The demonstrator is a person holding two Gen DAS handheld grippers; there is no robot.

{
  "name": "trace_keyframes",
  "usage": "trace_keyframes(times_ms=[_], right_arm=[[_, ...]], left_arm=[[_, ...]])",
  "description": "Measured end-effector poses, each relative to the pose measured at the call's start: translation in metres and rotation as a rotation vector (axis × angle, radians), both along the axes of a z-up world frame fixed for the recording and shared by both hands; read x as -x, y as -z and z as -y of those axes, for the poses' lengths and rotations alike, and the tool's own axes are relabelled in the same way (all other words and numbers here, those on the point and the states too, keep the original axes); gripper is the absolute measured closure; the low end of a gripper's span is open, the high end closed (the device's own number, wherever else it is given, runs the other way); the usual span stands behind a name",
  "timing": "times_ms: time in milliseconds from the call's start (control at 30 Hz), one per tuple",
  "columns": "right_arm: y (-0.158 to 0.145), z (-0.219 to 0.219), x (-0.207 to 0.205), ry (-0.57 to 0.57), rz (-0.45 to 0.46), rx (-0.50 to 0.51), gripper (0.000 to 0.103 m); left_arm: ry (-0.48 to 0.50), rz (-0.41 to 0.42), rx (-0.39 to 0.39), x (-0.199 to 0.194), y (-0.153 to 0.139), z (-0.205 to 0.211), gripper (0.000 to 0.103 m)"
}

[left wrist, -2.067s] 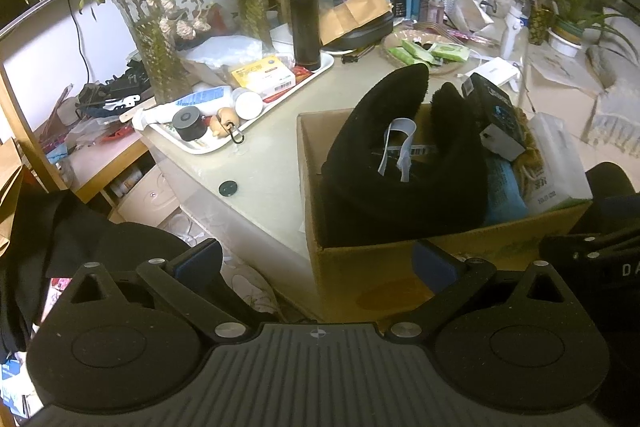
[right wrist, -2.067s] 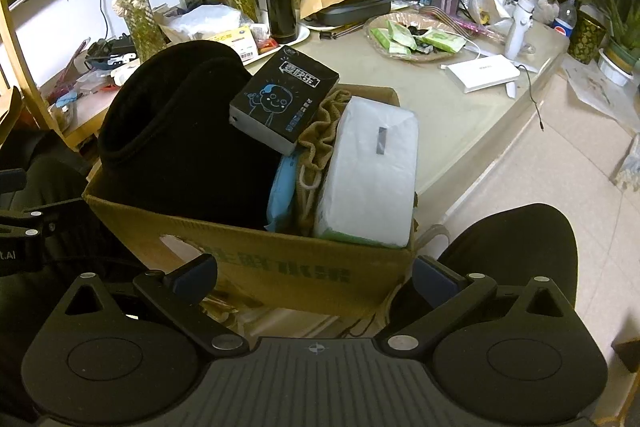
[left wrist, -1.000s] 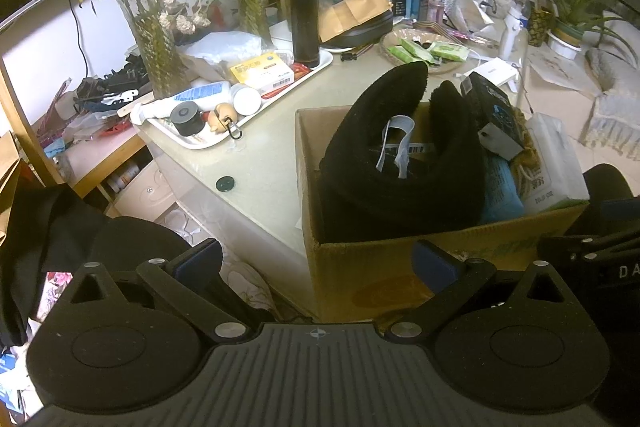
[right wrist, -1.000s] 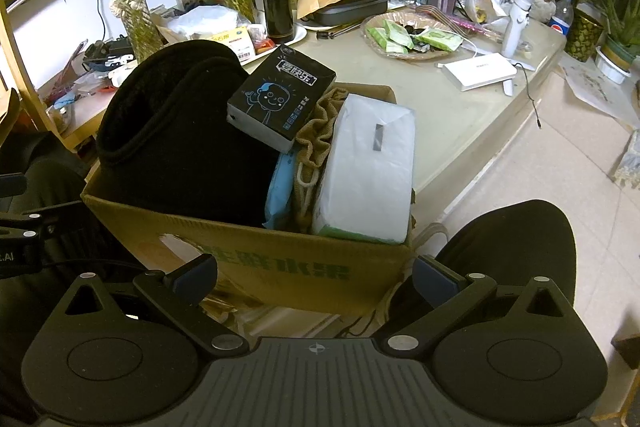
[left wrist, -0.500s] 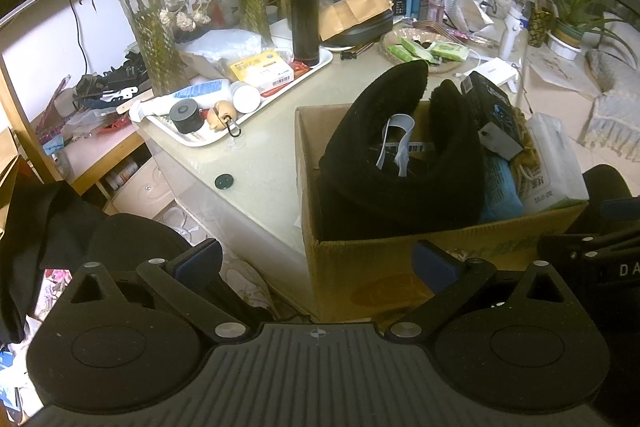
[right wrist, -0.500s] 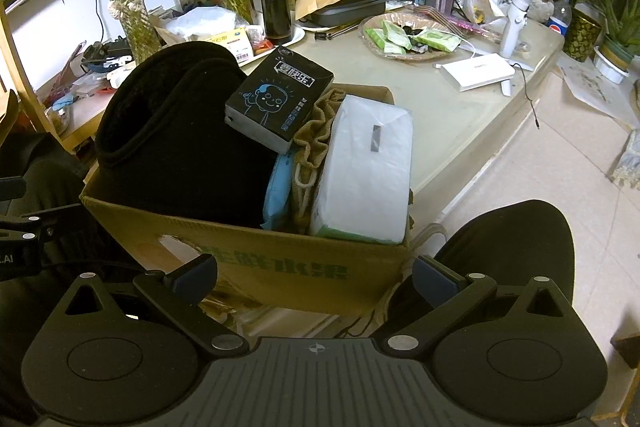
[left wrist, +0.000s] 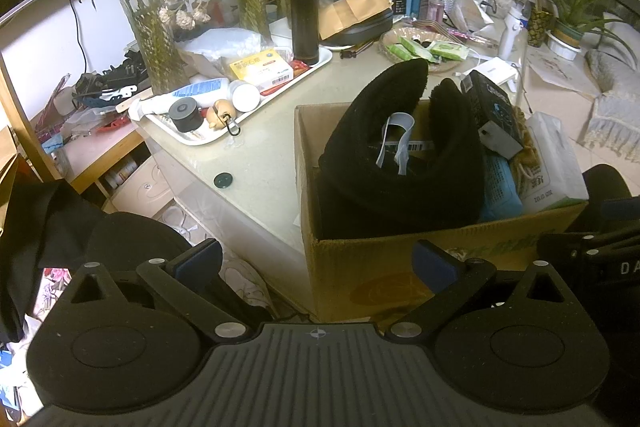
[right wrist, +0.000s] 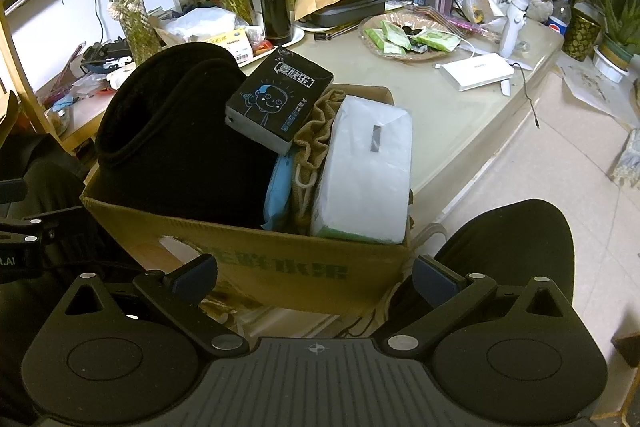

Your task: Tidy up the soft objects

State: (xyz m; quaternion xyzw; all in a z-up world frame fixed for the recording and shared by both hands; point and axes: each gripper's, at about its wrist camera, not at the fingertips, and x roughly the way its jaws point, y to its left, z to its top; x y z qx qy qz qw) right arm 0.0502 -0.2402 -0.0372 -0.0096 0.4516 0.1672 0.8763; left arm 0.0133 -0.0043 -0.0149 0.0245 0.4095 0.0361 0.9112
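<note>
Two hand-held grippers, left (left wrist: 316,261) and right (right wrist: 314,273), gape wide before a corrugated cardboard box (right wrist: 280,263) stuffed with fuzzy black fabric (right wrist: 180,147).

Count from my two claws: one cardboard box (right wrist: 256,259) on the worktop (left wrist: 260,163). Inside: one black fleece cushion (right wrist: 176,131), one black printed carton (right wrist: 280,95), one white tissue pack (right wrist: 368,167), one blue packet (right wrist: 278,187), one tan knit cloth (right wrist: 316,131). Beyond: one black flask (left wrist: 304,15), one white tray (left wrist: 208,139).
</note>
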Motion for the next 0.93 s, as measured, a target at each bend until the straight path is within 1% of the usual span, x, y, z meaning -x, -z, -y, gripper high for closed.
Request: trace_keyframes(times_ms=[533,933], right_arm=[[-0.0011,-0.0004,0.0001,0.004,0.001,-0.001,0.0],[-0.0019,-0.0003,0.0003,0.005,0.001,-0.002,0.0]], left_arm=[[-0.005,-0.001,0.002,0.003,0.0017,0.0016,0.0],[-0.002,0.007,0.02,0.0018,-0.0007,-0.0018,0.0]])
